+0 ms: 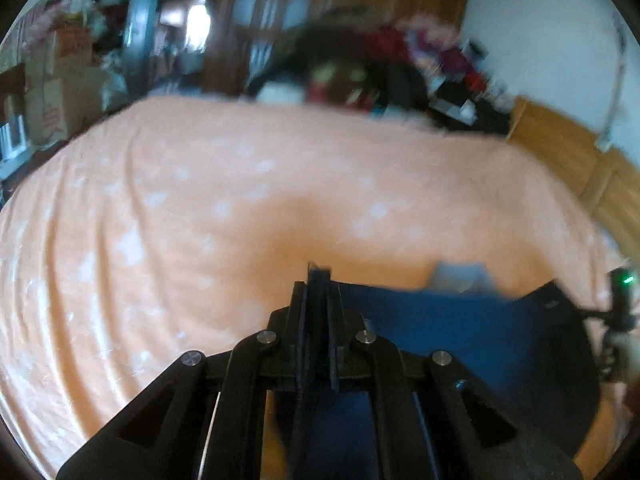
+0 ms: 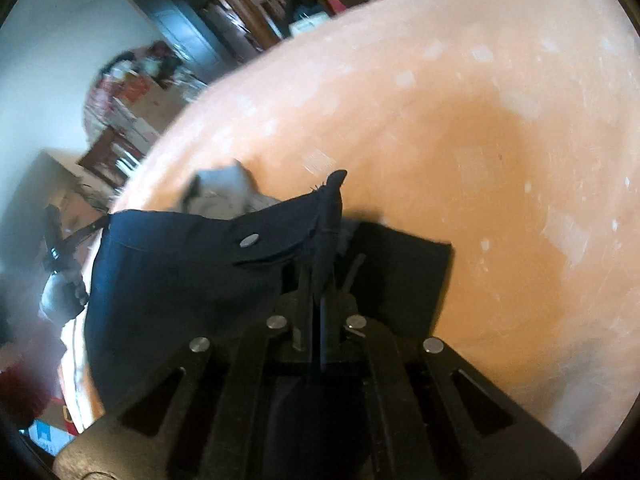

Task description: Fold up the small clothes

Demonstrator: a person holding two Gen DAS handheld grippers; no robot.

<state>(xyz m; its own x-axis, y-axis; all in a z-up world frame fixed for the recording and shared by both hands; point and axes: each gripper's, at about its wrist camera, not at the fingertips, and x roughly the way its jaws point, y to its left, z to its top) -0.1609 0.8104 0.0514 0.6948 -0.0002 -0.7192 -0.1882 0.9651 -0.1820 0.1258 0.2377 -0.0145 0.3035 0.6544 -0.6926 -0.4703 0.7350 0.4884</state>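
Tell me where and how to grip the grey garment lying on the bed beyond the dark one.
Take the grey garment by its raised, bunched top edge, coming from above and from the open bedspread side. Its near part is hidden behind the dark blue garment, which both the left gripper and right gripper hold shut by an edge, so one must let go first.

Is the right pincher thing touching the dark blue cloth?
Touching. In the right wrist view, the right gripper is shut on a bunched corner of the dark blue cloth, which pokes out past its fingertips.
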